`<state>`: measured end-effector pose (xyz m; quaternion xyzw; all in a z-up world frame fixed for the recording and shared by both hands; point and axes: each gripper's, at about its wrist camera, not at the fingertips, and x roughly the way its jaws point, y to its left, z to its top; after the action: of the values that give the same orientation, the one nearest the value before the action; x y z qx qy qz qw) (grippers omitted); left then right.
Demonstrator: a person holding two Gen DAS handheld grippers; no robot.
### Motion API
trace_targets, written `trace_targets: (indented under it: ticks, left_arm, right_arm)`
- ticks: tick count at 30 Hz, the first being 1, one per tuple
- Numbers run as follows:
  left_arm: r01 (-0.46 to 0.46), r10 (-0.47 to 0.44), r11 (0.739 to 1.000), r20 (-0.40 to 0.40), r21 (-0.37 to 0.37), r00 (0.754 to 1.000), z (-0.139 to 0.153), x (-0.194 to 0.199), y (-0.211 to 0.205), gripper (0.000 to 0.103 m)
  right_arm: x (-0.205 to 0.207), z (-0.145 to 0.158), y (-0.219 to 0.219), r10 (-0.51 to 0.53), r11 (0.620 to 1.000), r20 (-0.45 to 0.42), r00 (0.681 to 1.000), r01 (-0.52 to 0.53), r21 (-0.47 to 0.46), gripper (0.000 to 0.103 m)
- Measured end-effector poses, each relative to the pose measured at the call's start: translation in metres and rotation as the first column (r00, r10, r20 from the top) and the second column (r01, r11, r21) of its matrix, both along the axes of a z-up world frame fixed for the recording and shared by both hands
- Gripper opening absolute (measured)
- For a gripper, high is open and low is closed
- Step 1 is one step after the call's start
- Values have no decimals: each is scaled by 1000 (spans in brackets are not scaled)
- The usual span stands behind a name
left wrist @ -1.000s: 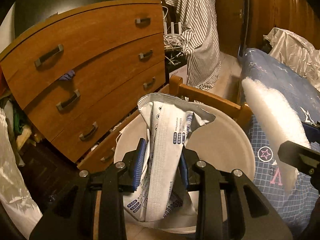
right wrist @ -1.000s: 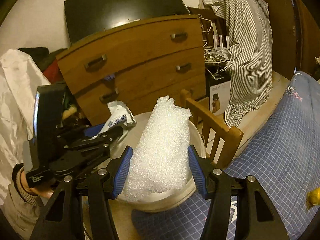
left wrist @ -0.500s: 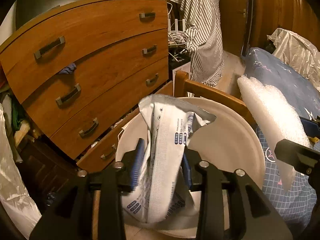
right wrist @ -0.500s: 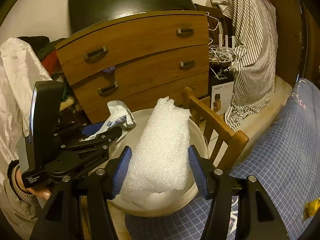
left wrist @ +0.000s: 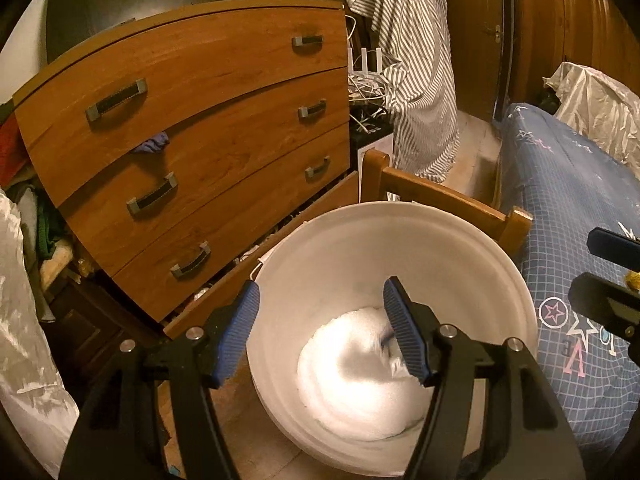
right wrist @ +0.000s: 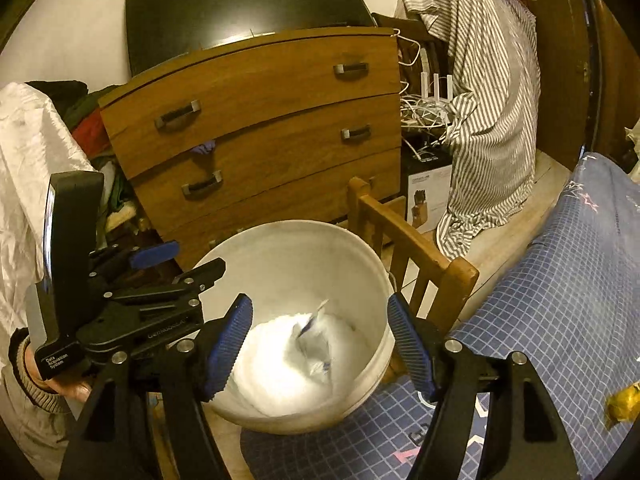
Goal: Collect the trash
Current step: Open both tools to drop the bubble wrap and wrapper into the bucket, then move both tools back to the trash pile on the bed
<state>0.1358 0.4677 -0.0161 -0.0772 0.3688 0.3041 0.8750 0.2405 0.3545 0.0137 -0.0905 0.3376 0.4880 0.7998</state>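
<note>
So, both grippers are parked over the white bucket (left wrist: 496, 264) with nothing in them. The left gripper (left wrist: 320, 322) is spread wide, blue pads well apart, and only the inside of the bucket is seen between them. Same story for the right gripper (right wrist: 320, 336): jaws wide open, nothing pinched.

The trash is sitting at the bottom of the bucket. A wad of white foam wrap (left wrist: 352, 376) fills most of the floor, and a crumpled printed plastic pouch (right wrist: 314, 344) is lying on top of it, toward 3 o'clock of the foam in the right wrist view. Both look a bit blurred, so whether they're fully settled can't be told.

Step-wise, this reads as the drop-off stage: two pieces are in, hands are free. Next, more trash has to be found. One candidate is spotted: a small yellow-gold wrapper (right wrist: 622, 400) lying on the blue checked bedspread (right wrist: 560, 320), at about 4 o'clock from the bucket in the right wrist view. It would be best handled by the right gripper, swung over, lowered, and closed on the crinkly bit without snagging the cloth underneath. The wooden chair (right wrist: 420, 248) just beside the bucket should be kept clear of.
</note>
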Motion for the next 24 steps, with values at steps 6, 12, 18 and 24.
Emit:
trace_targets:
  ticks: [6,12,18,24]
  left_arm:
    - [-21,21,1000,33,11,999,9,-8,-10,63]
    - [-7,1,998,102,58,995,16,-15,-52,72]
    - [78,-98,990,173,118,980,18,-12,-120,79]
    - [187,-204,977,211,99,956,15,-1,-176,82]
  right_arm:
    - [-18,10,-14,-22,1000,87,996,21,18,71]
    - [-55,24,-63,-125,990,280,952,100,101,71]
    - [-80,29,-135,-268,961,417,869,209,182,71]
    - [-88,27,-226,-421,907,456,784,356,225,71]
